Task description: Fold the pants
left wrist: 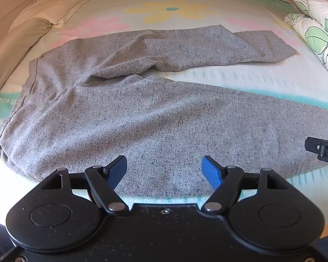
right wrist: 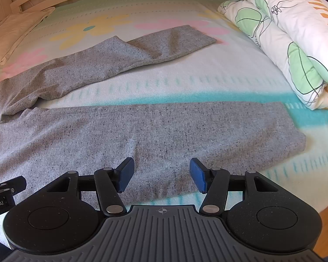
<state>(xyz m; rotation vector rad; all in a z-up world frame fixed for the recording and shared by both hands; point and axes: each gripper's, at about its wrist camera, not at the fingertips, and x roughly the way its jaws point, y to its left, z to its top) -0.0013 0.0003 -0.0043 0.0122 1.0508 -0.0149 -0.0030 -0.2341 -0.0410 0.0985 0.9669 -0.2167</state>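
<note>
The bed (left wrist: 240, 80), under a pale sheet with pastel flowers, carries the grey pants (left wrist: 120, 113), which serve as the landmark. They lie flat with the waistband to the left and two legs fanning right, the far leg (right wrist: 111, 59) angled away and creased near its cuff, the near leg (right wrist: 185, 131) straight. Bare sheet shows in a wedge between the legs and in a strip along the near edge. Right of the pants a folded floral quilt (right wrist: 295, 43) lies, just beside the near cuff. Left of them, beige pillows (left wrist: 43, 11). The left gripper (left wrist: 164, 170) hovers over the near hem with fingers spread wide, holding nothing; the right gripper (right wrist: 161, 174) likewise, further along the near leg.
</note>
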